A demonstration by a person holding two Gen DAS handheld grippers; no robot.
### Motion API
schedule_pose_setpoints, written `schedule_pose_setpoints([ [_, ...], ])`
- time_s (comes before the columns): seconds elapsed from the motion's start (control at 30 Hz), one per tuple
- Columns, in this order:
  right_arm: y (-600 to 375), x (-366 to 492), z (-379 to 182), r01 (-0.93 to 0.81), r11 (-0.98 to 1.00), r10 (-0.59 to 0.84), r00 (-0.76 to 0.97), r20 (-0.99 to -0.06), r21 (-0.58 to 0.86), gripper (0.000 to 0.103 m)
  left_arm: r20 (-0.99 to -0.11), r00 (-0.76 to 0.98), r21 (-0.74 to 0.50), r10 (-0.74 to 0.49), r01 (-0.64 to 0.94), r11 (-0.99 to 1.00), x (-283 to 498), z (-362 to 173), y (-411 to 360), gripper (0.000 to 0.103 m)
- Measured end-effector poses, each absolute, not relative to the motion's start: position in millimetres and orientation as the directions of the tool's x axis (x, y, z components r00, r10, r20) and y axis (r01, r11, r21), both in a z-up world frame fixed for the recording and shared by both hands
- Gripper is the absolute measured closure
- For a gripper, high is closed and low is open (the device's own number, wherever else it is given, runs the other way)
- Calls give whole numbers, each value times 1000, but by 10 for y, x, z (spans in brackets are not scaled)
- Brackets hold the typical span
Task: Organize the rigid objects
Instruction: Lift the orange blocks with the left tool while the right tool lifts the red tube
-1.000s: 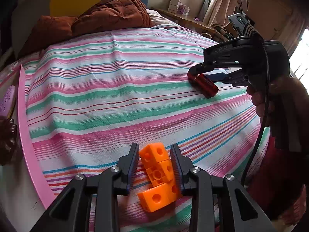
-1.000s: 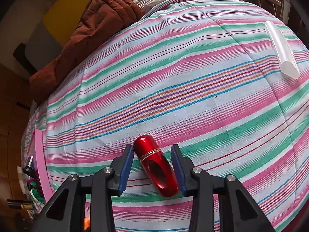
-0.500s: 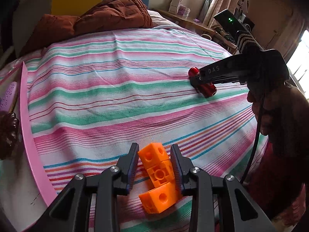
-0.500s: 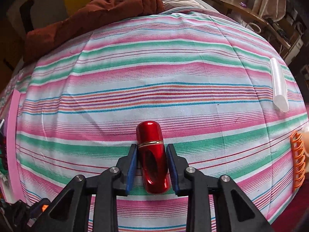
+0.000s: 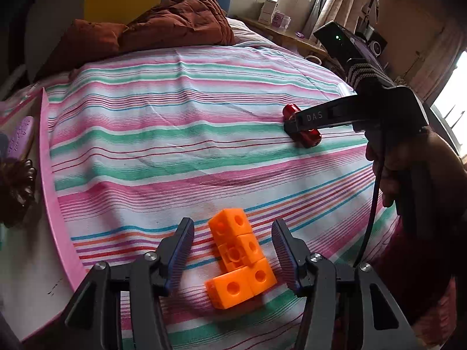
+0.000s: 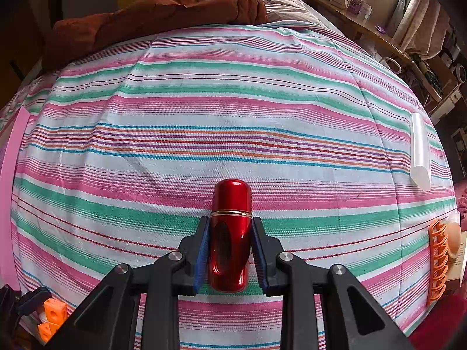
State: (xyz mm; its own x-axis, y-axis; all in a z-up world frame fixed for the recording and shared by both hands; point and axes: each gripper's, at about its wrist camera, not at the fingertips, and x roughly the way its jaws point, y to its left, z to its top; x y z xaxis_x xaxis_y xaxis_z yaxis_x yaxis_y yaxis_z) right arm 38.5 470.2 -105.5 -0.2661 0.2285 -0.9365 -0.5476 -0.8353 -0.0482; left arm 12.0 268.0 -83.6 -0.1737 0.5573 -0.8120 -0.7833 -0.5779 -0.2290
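An orange block cluster [image 5: 239,258] lies on the striped bedspread between the fingers of my left gripper [image 5: 233,233], whose jaws are opening; the pads stand apart from the blocks on both sides. A glossy red capsule-shaped case [image 6: 230,233] with a gold ring lies on the bedspread, and my right gripper [image 6: 230,224] is shut on its lower half. In the left wrist view the right gripper [image 5: 294,127] covers the middle of the red case [image 5: 310,138]. The orange blocks [image 6: 51,319] also show at the lower left of the right wrist view.
A pink tray edge [image 5: 54,192] runs down the left, with a dark brown fluted piece [image 5: 16,189] beside it. A clear tube [image 6: 420,151] and an orange comb-like piece [image 6: 437,259] lie at the bed's right edge. A rust-brown quilt [image 5: 163,26] is bunched at the head.
My left gripper has let go of the orange blocks, which now lie free. My right gripper has rolled and shut on the red case.
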Motion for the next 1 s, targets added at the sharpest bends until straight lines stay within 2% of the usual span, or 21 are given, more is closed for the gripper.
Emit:
schedule_pose_setpoints([
  [0.23,4680,391,-1034,-548,-835,228,-265,-937,-48,76,-824,-174,-220,540,-780,-586,147,-822,2589,49],
  [0.4,4683,395,-1022,-547,-835,228,-264,-937,-50,76,-834,-141,-216,534,-807,-550,239,-851,2652,62],
  [0.57,4694,397,-1028,-547,-836,229,-263,-937,-51,76,-836,-142,-211,530,-808,-550,283,-841,2664,63],
  [0.87,4705,392,-1033,-541,-839,233,-265,-936,-56,77,-830,-221,-133,512,-814,-565,393,-833,2701,64],
  [1.0,4713,386,-1029,-539,-840,234,-270,-934,-55,77,-817,-239,-143,525,-798,-586,365,-799,2638,67],
])
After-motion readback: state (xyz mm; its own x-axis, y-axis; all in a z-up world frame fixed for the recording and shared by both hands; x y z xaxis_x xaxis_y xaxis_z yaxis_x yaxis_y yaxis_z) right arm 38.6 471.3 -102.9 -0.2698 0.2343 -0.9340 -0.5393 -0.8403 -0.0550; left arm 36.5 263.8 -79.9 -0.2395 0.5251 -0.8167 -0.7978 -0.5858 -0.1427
